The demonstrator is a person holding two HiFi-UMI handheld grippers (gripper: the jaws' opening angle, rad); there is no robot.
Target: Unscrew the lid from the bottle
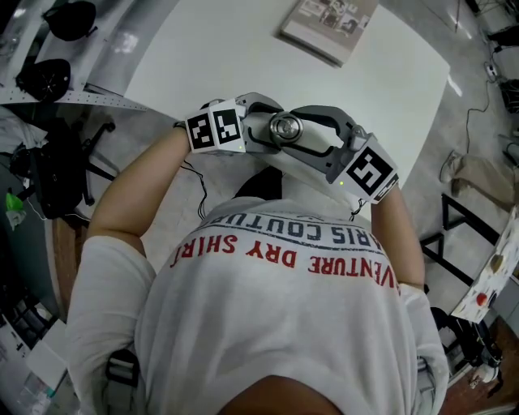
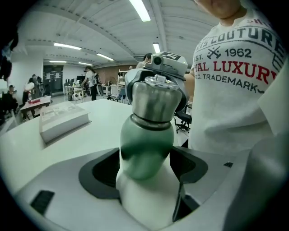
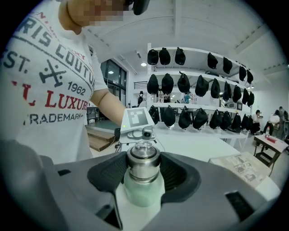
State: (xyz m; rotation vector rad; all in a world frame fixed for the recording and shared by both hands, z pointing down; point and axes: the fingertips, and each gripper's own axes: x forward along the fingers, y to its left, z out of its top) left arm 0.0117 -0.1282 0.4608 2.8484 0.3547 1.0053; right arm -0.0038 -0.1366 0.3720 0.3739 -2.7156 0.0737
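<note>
While the left gripper (image 2: pixel 145 168) has its jaws closed on the pale green body of the bottle (image 2: pixel 146 144), the right gripper (image 3: pixel 143 168) has its dark ribbed jaws pressed on either side of the steel lid (image 3: pixel 143 163). The lid sits on the bottle's neck, with the green body showing just under it. In the head view the lid's round top (image 1: pixel 285 127) faces up between the two grippers, which meet nose to nose. The bottle is held in the air, clear of the white tabletop (image 1: pixel 243 49), above its near edge and close to the person's white printed shirt (image 1: pixel 276 324). A book (image 1: pixel 328 24) lies flat near the tabletop's far edge, well apart from the grippers.
</note>
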